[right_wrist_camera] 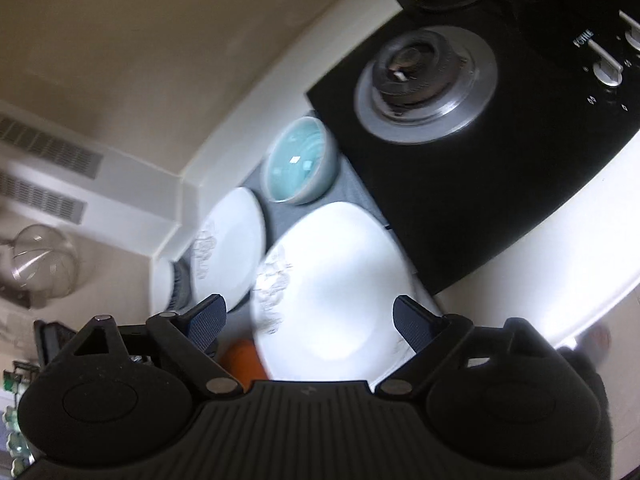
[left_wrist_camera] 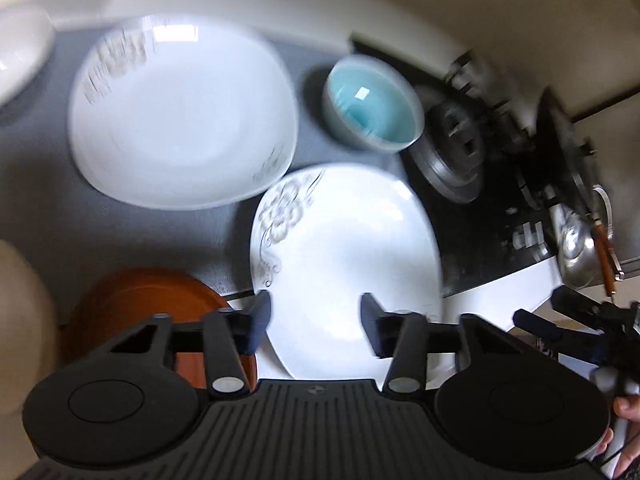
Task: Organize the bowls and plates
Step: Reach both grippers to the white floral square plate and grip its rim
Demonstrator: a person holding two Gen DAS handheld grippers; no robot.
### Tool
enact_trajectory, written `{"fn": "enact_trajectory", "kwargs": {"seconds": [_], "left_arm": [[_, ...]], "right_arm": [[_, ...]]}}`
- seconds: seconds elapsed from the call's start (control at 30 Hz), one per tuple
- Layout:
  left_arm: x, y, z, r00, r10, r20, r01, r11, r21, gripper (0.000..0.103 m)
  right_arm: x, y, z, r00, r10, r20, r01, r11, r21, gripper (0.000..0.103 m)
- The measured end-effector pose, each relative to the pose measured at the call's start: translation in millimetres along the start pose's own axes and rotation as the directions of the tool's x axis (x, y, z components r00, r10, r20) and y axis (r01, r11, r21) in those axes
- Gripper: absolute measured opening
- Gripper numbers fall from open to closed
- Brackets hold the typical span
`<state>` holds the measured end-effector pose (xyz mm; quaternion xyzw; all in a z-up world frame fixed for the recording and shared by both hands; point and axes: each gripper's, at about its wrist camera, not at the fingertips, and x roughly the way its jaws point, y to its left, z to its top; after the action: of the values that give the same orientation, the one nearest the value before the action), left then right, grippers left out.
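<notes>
Two white plates with grey flower patterns lie on a grey mat [left_wrist_camera: 48, 200]. The near plate [left_wrist_camera: 348, 264] [right_wrist_camera: 332, 288] is below both grippers. The far plate [left_wrist_camera: 180, 112] [right_wrist_camera: 230, 244] lies beyond it. A light blue bowl [left_wrist_camera: 374, 104] [right_wrist_camera: 298, 160] stands upright beside the stove. An orange plate [left_wrist_camera: 148, 304] [right_wrist_camera: 242, 360] lies at the near left. My left gripper [left_wrist_camera: 316, 320] is open and empty above the near plate's front edge. My right gripper [right_wrist_camera: 308, 324] is open and empty above the same plate; it also shows in the left wrist view [left_wrist_camera: 568, 316].
A black gas stove [right_wrist_camera: 500, 160] [left_wrist_camera: 480, 208] with a round burner [right_wrist_camera: 424, 80] borders the mat on the right. A steel ladle [left_wrist_camera: 576, 240] lies by it. A white dish [left_wrist_camera: 20, 52] sits far left. A glass bowl [right_wrist_camera: 40, 260] hangs on the wall.
</notes>
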<state>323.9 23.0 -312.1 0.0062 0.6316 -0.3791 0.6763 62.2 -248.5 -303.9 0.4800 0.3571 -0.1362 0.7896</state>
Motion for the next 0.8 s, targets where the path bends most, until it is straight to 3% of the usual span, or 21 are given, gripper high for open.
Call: {"fn": "enact_trajectory", "kwargs": {"seconds": [0.07,0.2,0.27,0.43,0.6,0.73,0.8], "left_arm": [[18.3,3.0,6.6,0.999,0.001,-0.035,-0.002,1.000,-0.026,0.031],[32.5,0.9,8.7,0.999,0.026,-0.039,-0.027,1.000,-0.014,0.031],[32.2,4.4,9.4,0.998,0.057,-0.032,-0.059,0.997,-0.057,0.031],[17.4,18.3,11.6,0.998,0.064,0.009,-0.062,0.986,-0.154,0.031],[36.0,28.1,22.3,0.996,0.070,-0.056,-0.079,0.981,-0.178,0.031],[52.6,17.2,24.1,0.990,0.101,-0.102,-0.110,0.989,-0.097,0.031],[62.0,10.4,23.7,0.986,0.121,-0.117,-0.126,0.991,-0.036,0.031]], "right_arm": [[10.1,-7.0,9.8,0.999,0.036,-0.026,-0.036,0.999,0.003,0.081],[32.8,-16.3,29.1,0.994,0.067,-0.087,-0.063,0.997,0.051,0.081],[42.2,-20.7,41.4,0.994,0.034,-0.108,-0.028,0.998,0.049,0.081],[54.3,-16.2,64.1,0.990,-0.013,-0.138,0.007,0.999,-0.042,0.082],[76.9,-28.6,67.4,0.980,-0.046,-0.192,0.046,0.999,-0.005,0.085],[90.6,-28.2,61.6,0.978,-0.038,-0.207,0.034,0.999,-0.021,0.083],[97.1,-23.3,57.6,0.976,-0.055,-0.210,0.041,0.997,-0.072,0.073]]}}
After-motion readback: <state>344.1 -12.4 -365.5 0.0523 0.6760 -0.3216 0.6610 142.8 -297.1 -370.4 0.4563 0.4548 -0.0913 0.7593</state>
